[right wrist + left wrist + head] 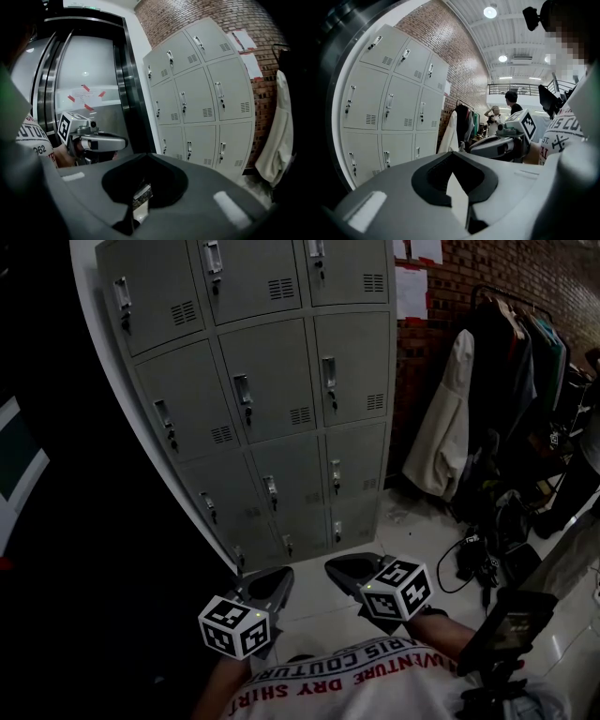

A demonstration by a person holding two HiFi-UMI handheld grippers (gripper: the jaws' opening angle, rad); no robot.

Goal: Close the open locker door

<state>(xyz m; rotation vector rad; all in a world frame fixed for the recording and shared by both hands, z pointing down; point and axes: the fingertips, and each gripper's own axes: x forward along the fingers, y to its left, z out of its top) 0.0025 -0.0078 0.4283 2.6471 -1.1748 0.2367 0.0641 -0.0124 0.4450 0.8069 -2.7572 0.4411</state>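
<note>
A grey bank of lockers (272, 381) stands ahead against a brick wall; every door I can see on it lies flush, with none standing ajar. The lockers (393, 108) fill the left of the left gripper view and the lockers (201, 93) the right of the right gripper view. My left gripper (279, 575) and right gripper (332, 566) hang low near my body, well short of the lockers and side by side. Both have their jaws together with nothing between them. The left gripper (454, 171) sees the right gripper (497, 145) beside it; the right gripper (143, 185) sees the left gripper (101, 142).
A clothes rack with coats (487, 399) stands right of the lockers. Bags and cables (478, 559) lie on the pale floor below it. A dark screen on a stand (506, 624) is at my right. A dark metal door frame (93, 84) borders the lockers on the left.
</note>
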